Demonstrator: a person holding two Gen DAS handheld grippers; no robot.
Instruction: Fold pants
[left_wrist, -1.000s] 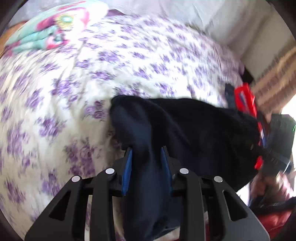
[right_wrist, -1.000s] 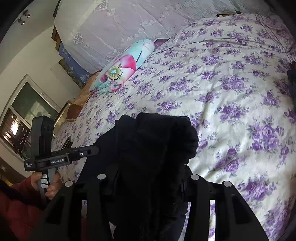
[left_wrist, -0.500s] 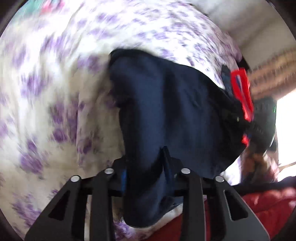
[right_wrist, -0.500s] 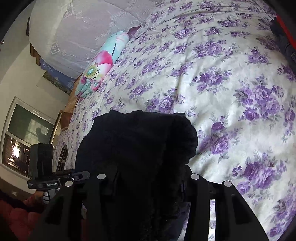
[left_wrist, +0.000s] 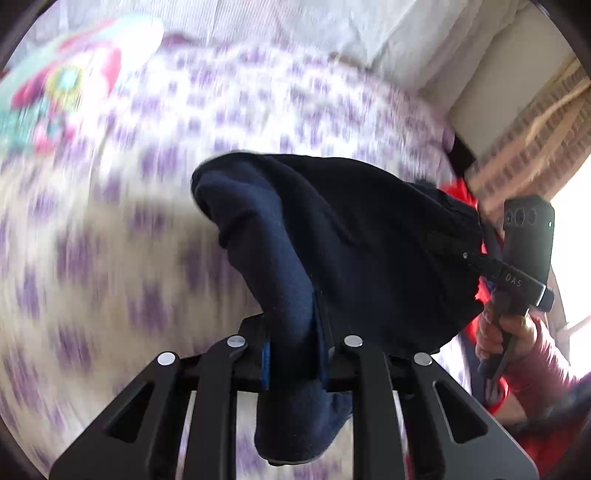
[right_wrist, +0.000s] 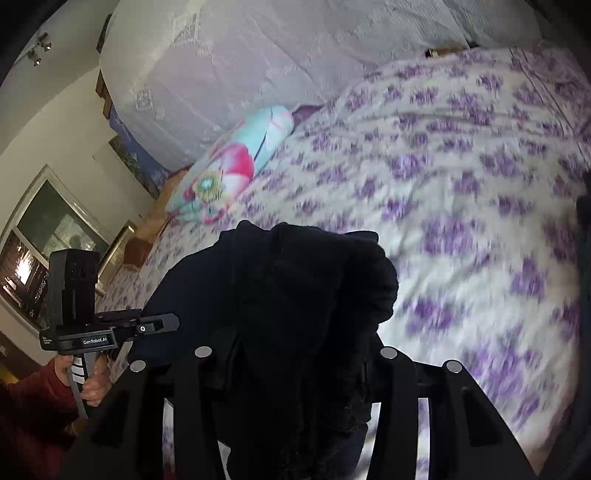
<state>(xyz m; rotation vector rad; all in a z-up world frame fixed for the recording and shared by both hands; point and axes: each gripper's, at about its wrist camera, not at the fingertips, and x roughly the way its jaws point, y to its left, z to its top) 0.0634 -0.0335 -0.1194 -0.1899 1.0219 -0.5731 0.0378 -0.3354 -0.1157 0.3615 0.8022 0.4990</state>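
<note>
Navy pants (left_wrist: 354, 236) held up between our two claws, above the bed.

Our left claw (left_wrist: 293, 354), jaws just closing, pinches one fold; our right claw (right_wrist: 291, 365) grasps a thick bunch, over the purple-flowered bedspread (right_wrist: 461, 155).

Pants (left_wrist: 369, 251) hang btwn both grippers, above the bedspread (right_wrist: 461, 192); left gripper (left_wrist: 295, 354) pinches one end, right gripper (right_wrist: 295, 369) the other. Pillow (right_wrist: 225, 173) lies on bed far side, by the covered headboard (right_wrist: 258, 66) behind it.
</note>
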